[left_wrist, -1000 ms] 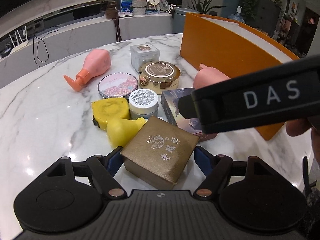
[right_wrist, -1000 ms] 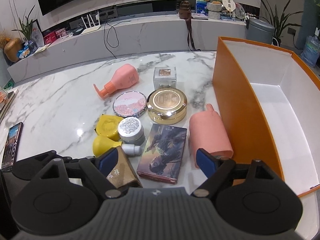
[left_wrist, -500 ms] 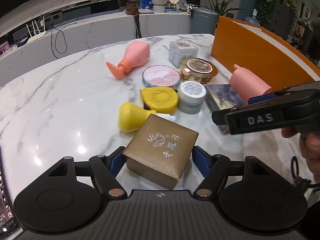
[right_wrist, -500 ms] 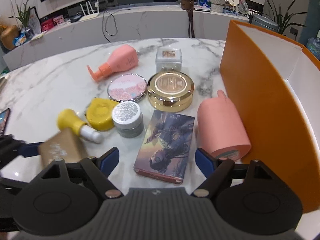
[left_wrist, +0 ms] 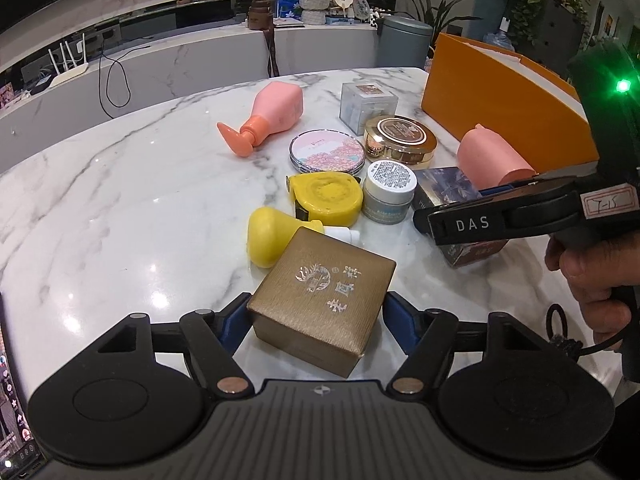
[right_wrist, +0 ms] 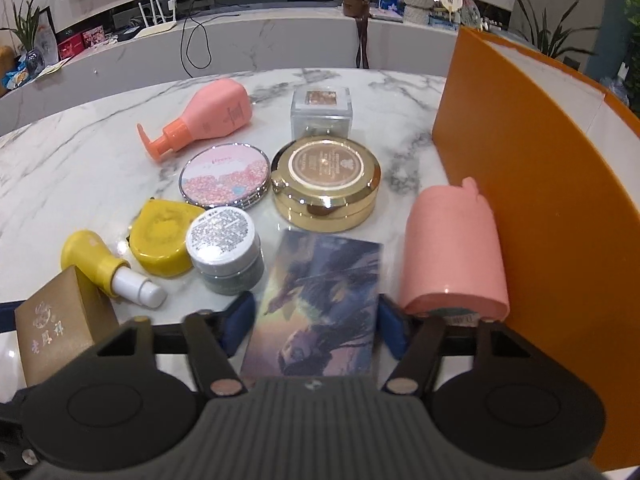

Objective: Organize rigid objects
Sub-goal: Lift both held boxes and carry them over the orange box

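Gold box (left_wrist: 322, 298) gripped between left jaws; picture box (right_wrist: 320, 304) between narrowing right jaws, contact unclear.

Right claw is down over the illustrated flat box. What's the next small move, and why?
Probably lift it a little. The right claw has just been closing, and its pads look to touch both long edges of the illustrated box, which lies flat beside the pink cylinder; a short lift tests the grip.
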The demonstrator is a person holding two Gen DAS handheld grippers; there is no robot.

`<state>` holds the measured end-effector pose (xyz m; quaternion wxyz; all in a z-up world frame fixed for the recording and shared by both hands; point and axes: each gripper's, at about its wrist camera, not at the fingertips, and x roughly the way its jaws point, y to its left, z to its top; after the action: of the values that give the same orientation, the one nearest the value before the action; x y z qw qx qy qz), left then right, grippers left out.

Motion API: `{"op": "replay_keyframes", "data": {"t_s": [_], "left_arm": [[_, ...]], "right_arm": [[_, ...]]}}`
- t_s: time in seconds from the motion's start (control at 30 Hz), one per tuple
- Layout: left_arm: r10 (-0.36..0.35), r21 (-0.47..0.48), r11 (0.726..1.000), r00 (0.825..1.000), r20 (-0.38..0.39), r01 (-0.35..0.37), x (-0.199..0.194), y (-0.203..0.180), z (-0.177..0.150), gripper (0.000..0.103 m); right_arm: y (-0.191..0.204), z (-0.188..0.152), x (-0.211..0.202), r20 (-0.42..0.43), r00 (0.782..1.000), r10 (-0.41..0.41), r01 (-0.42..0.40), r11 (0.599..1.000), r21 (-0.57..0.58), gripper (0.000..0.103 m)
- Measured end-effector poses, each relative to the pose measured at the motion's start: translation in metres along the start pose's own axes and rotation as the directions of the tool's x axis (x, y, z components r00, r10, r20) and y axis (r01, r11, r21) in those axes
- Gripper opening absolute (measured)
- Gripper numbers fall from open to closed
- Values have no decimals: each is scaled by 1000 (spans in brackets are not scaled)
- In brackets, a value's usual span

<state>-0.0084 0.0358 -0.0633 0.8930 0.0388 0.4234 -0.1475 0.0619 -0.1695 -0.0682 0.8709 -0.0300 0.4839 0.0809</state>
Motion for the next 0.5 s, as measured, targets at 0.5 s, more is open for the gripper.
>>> {"op": "replay_keyframes", "data": {"t_s": [0.5], "left_arm": [[-4, 47, 999, 999, 49, 1, -14, -16, 8, 79]], "right_arm": [[-5, 0, -22, 29, 998, 58, -59, 998, 13, 60]]}}
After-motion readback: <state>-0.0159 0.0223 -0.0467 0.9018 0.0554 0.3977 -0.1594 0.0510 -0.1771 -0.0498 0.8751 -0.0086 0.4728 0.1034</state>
